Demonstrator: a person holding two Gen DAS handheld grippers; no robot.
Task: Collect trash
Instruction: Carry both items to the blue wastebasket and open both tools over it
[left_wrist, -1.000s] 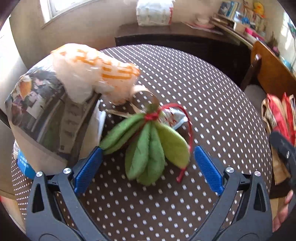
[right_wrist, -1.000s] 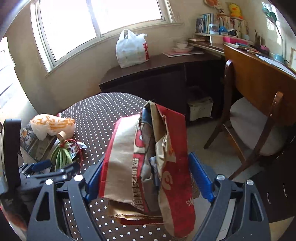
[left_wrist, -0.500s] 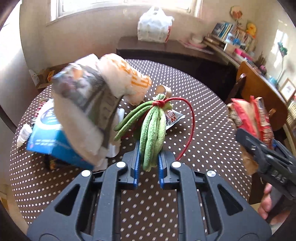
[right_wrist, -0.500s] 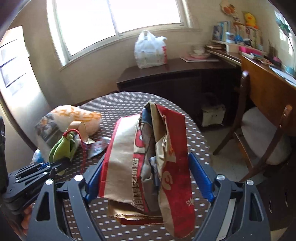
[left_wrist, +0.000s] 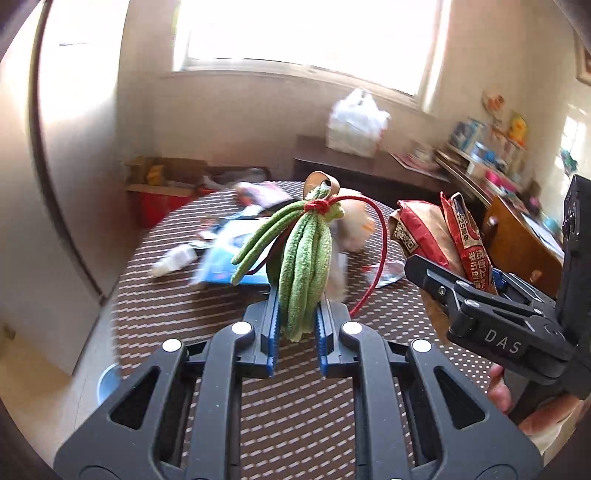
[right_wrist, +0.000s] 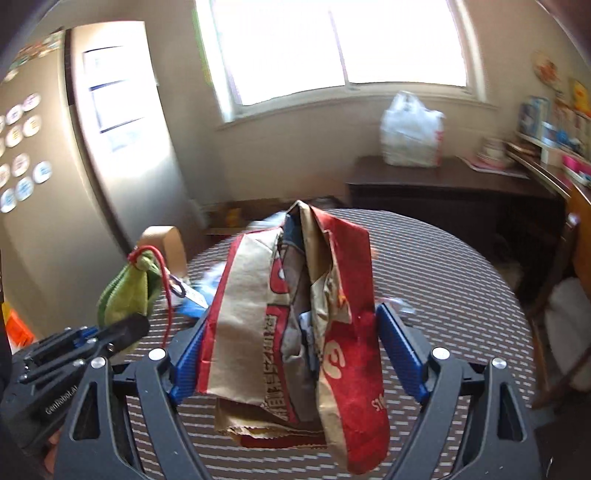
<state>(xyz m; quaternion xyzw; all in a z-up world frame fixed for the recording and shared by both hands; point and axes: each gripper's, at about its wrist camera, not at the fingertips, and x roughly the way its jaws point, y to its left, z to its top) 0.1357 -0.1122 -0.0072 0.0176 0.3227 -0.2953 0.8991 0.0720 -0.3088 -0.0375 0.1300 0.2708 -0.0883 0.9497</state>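
**Both grippers loaded above the dotted surface**

Nearest the left wrist camera, the left gripper (left_wrist: 297, 325) is clamped on a green felt leaf bundle (left_wrist: 303, 266), its blue pads pressed against the lower end of the leaves. The bundle stands up from the jaws, tied at the top with a red cord (left_wrist: 376, 254) that loops down its right side, and a tan paper loop (left_wrist: 319, 182) sits at the knot. In the right wrist view the same bundle (right_wrist: 129, 291) shows at the left, lifted clear of the surface.

The right gripper (right_wrist: 295, 354) stands wide, gripping a crumpled red and brown paper bag (right_wrist: 295, 325) between its blue pads; the bag rises between the fingers and hangs below them. From the left camera this bag (left_wrist: 443, 236) appears at the right, with part of a hand (left_wrist: 502, 387) beneath the tool.

Beyond both lies the round brown surface with white dots (left_wrist: 295, 424). On its far side rest a blue flat packet (left_wrist: 236, 258), a small white crumpled scrap (left_wrist: 173, 258) and other blurred litter I cannot identify.

Farther back, a white plastic bag (right_wrist: 412, 133) sits on a dark sideboard (right_wrist: 443, 184) under a bright window (right_wrist: 340, 48). A pale refrigerator (right_wrist: 55, 166) with round magnets stands at the left.
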